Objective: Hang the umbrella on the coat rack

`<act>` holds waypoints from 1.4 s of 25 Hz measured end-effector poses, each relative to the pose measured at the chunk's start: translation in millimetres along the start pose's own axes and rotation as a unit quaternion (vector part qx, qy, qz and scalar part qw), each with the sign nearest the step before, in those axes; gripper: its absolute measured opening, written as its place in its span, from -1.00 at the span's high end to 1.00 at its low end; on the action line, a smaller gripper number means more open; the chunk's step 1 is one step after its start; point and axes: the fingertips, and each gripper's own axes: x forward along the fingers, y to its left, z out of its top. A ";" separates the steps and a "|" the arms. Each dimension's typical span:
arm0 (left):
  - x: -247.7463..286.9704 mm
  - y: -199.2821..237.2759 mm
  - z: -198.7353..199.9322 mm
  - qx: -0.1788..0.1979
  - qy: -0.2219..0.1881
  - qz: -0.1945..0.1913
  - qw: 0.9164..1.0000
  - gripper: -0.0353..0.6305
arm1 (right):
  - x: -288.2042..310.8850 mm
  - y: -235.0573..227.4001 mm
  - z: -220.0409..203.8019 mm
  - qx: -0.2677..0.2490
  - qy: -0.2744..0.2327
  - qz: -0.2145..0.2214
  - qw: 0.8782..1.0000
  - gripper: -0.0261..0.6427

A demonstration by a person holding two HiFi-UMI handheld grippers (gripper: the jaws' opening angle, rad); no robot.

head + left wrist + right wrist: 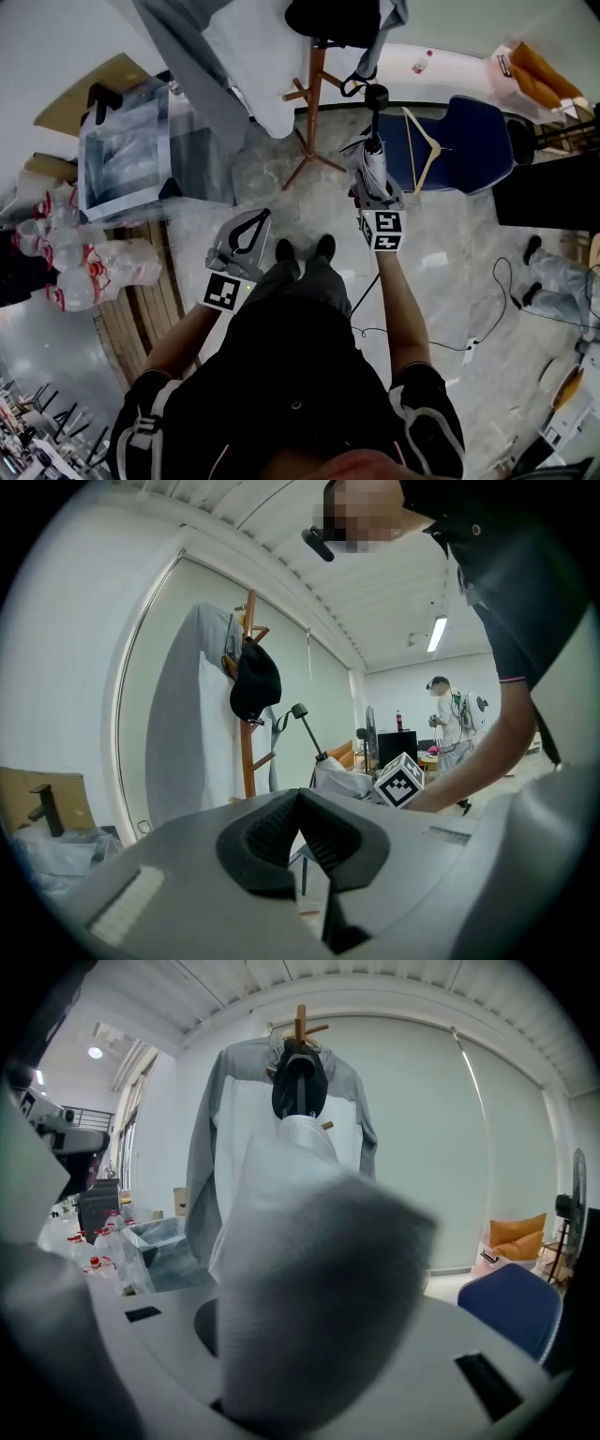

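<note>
My right gripper point(375, 185) is shut on a folded umbrella point(372, 155) with a grey-white canopy, held roughly upright with its black handle point(376, 94) on top. In the right gripper view the umbrella point(309, 1279) fills the middle and hides the jaws. The wooden coat rack point(314, 89) stands just ahead and left of the handle. It carries a grey and white jacket point(225, 1147) and a black cap point(298, 1087). My left gripper point(261, 217) hangs lower left, shut with nothing in it, its pads point(272, 832) meeting at the tip.
A blue chair point(464, 141) with a wooden hanger point(427, 141) on it stands right of the rack. A plastic-wrapped box point(127, 150), packs of water bottles point(84, 267) and a wooden pallet point(141, 300) lie left. Cables point(487, 309) cross the floor; another person point(450, 719) stands far right.
</note>
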 end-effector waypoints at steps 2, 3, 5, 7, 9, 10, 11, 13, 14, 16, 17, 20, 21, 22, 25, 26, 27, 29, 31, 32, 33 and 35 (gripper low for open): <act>11.1 0.2 -4.0 0.003 0.002 0.002 1.000 0.89 | 11.5 -4.0 -7.9 0.001 0.006 0.006 1.000 0.50; 16.1 0.1 -6.1 0.002 0.003 0.003 1.000 0.89 | 16.8 -5.7 -12.0 0.002 0.009 0.008 1.000 0.50; 25.1 -0.8 -10.8 0.002 0.005 0.004 1.000 0.89 | 26.0 -7.7 -21.5 0.004 0.014 0.011 1.000 0.50; 32.4 -1.6 -15.2 -0.003 0.006 0.005 1.000 0.89 | 35.2 -8.6 -31.2 0.005 0.017 0.015 1.000 0.50; 38.1 -3.1 -18.0 -0.006 0.007 0.005 1.000 0.89 | 43.8 -9.9 -39.7 0.008 0.020 0.017 1.000 0.50; 40.9 -3.9 -18.8 -0.005 0.007 0.004 1.000 0.89 | 47.9 -11.1 -43.8 0.011 0.022 0.017 1.000 0.50; 43.6 -4.4 -19.6 -0.005 0.008 0.003 1.000 0.89 | 52.1 -12.4 -47.7 0.014 0.025 0.016 0.999 0.50; 48.4 -4.0 -21.5 -0.004 0.012 0.001 1.000 0.89 | 60.3 -13.2 -55.2 0.020 0.029 0.017 0.999 0.50; 50.4 -3.4 -22.2 0.000 0.013 -0.001 1.000 0.89 | 63.7 -12.7 -58.7 0.021 0.032 0.017 0.999 0.50; 53.7 -2.7 -23.7 0.010 0.015 -0.005 1.000 0.89 | 67.9 -11.2 -65.5 0.020 0.035 0.018 0.999 0.50; 54.9 -2.6 -25.3 0.019 0.019 -0.009 1.000 0.89 | 68.9 -10.3 -68.9 0.021 0.036 0.019 0.999 0.50; 57.6 -3.5 -32.8 0.044 0.038 -0.024 0.998 0.89 | 69.1 -6.6 -79.9 0.029 0.039 0.019 0.999 0.50; 58.7 -3.6 -34.6 0.053 0.042 -0.029 0.997 0.89 | 68.7 -5.4 -83.2 0.031 0.040 0.018 0.999 0.50; 60.1 -3.0 -35.5 0.055 0.043 -0.030 0.997 0.89 | 68.6 -3.9 -85.5 0.033 0.039 0.017 0.999 0.50; 63.7 0.0 -36.0 0.053 0.042 -0.030 0.997 0.89 | 67.0 1.5 -84.0 0.028 0.032 0.017 0.999 0.50; 64.3 -0.1 -36.6 0.057 0.044 -0.032 0.997 0.89 | 65.4 3.2 -82.0 0.023 0.031 0.018 0.999 0.50; 64.7 -0.3 -37.1 0.054 0.043 -0.032 0.997 0.89 | 63.3 5.1 -80.2 0.018 0.032 0.019 0.999 0.50; 65.3 -1.0 -37.5 0.036 0.040 -0.028 0.998 0.89 | 59.9 7.5 -78.3 0.010 0.034 0.021 0.999 0.50; 65.9 -1.9 -38.5 0.033 0.042 -0.030 0.998 0.89 | 58.4 6.0 -80.9 0.010 0.031 0.017 0.999 0.50; 66.1 -1.3 -38.6 0.026 0.037 -0.027 0.999 0.89 | 58.8 4.7 -83.7 0.012 0.032 0.014 0.999 0.50; 66.0 -0.1 -38.8 0.014 0.032 -0.022 0.999 0.89 | 59.9 3.3 -87.1 0.016 0.035 0.010 0.999 0.50; 64.8 1.4 -41.6 0.008 0.033 -0.019 0.999 0.89 | 62.2 0.3 -93.3 0.025 0.043 0.003 0.999 0.50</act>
